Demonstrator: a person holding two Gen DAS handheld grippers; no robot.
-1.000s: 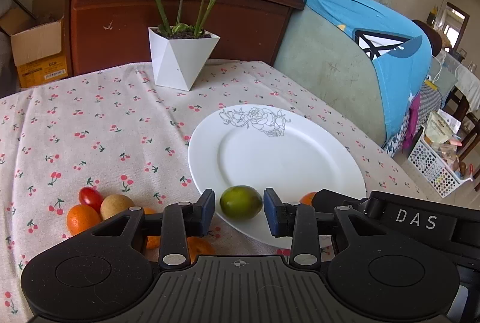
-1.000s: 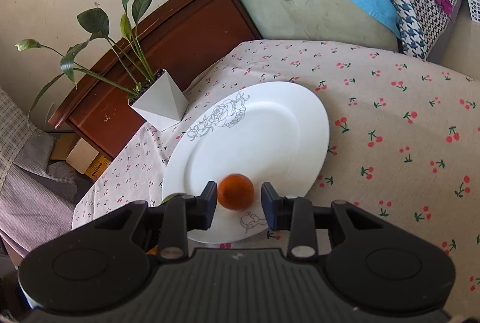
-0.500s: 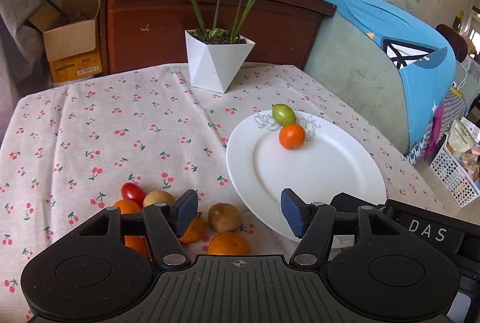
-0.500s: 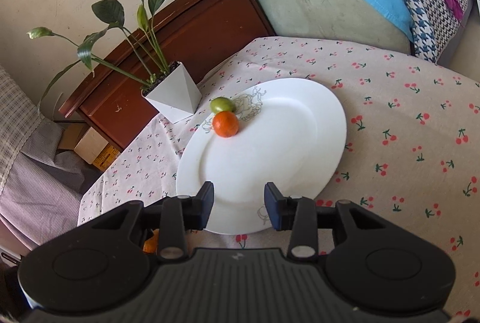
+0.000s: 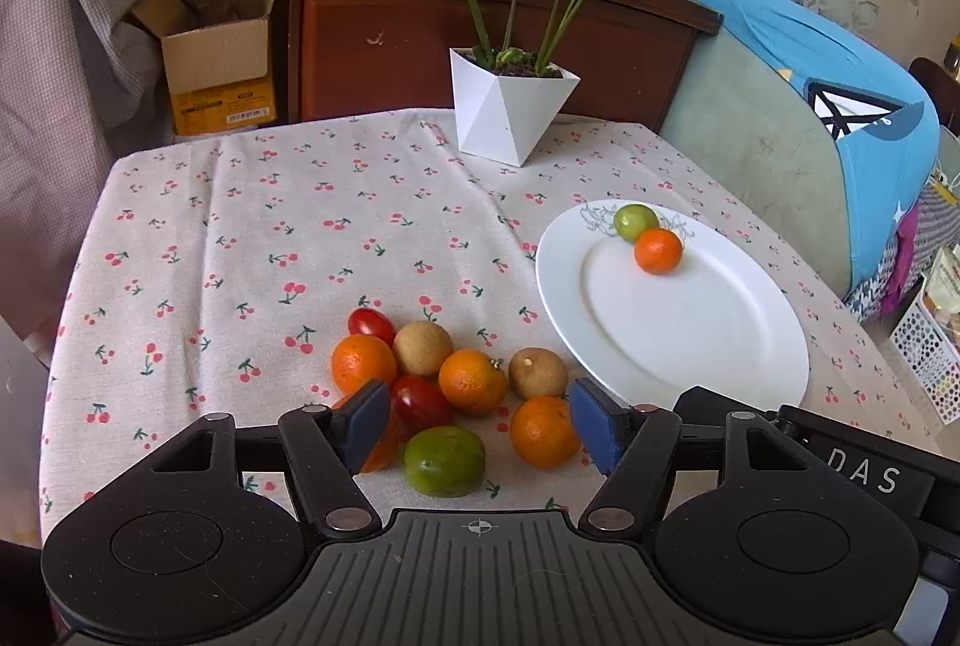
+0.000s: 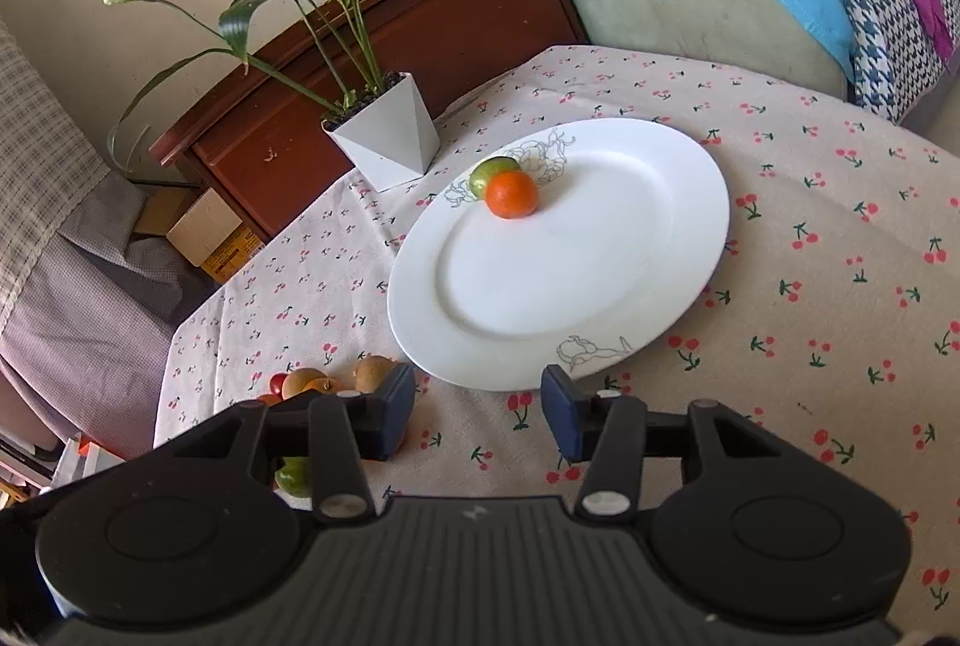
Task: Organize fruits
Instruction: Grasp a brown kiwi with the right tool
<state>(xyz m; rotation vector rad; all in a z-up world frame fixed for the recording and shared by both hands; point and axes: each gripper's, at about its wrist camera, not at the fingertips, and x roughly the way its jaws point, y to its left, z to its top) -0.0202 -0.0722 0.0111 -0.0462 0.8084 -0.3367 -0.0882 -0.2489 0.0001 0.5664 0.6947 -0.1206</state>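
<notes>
Fruit pile (image 5: 456,394) lies on the cherry-print tablecloth (image 5: 270,238) right between and ahead of the left tongs (image 5: 480,430), spread wide and holding nothing. Only the right view shows the right tongs (image 6: 478,409), also spread and empty, just short of the white plate (image 6: 600,286). On the plate's far rim a lime (image 6: 489,173) touches an orange (image 6: 511,194). Beyond stands a potted plant (image 5: 510,117), then a wooden cabinet (image 5: 480,27).

A lived-in home: ahead of the gripper a cherry-print tablecloth (image 5: 300,226), a potted plant (image 5: 510,117), a wooden headboard (image 5: 456,39); to its right a sofa (image 5: 774,147); to its left 1 cardboard box (image 5: 219,57).
</notes>
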